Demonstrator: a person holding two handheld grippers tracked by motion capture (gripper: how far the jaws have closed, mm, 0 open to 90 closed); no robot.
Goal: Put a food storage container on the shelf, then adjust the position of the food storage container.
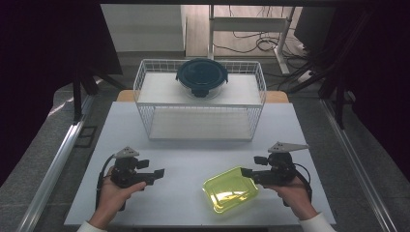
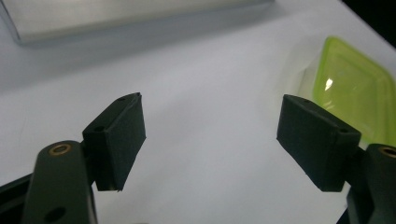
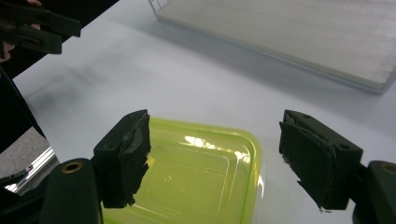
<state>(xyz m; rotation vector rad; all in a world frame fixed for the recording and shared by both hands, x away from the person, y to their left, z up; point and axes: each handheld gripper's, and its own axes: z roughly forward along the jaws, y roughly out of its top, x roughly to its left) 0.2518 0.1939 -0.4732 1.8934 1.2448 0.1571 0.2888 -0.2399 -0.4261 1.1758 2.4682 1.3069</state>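
A translucent yellow-green rectangular container [image 1: 229, 188] lies on the white table near its front edge, right of centre. My right gripper [image 1: 244, 171] hovers at its far right corner, pointing left. In the right gripper view the container [image 3: 196, 172] lies below and between the wide-apart jaws of the right gripper [image 3: 215, 154], with the pads clear of it. My left gripper [image 1: 159, 172] is at the front left, pointing right toward the container, open over bare table. In the left gripper view the container [image 2: 355, 102] sits beyond the right jaw of the left gripper [image 2: 210, 140].
A white wire rack [image 1: 200, 99] with two shelves stands at the back centre of the table. A round glass container with a dark blue lid [image 1: 201, 76] sits on its top shelf. The rack's lower shelf [image 3: 303, 37] lies ahead of the right gripper.
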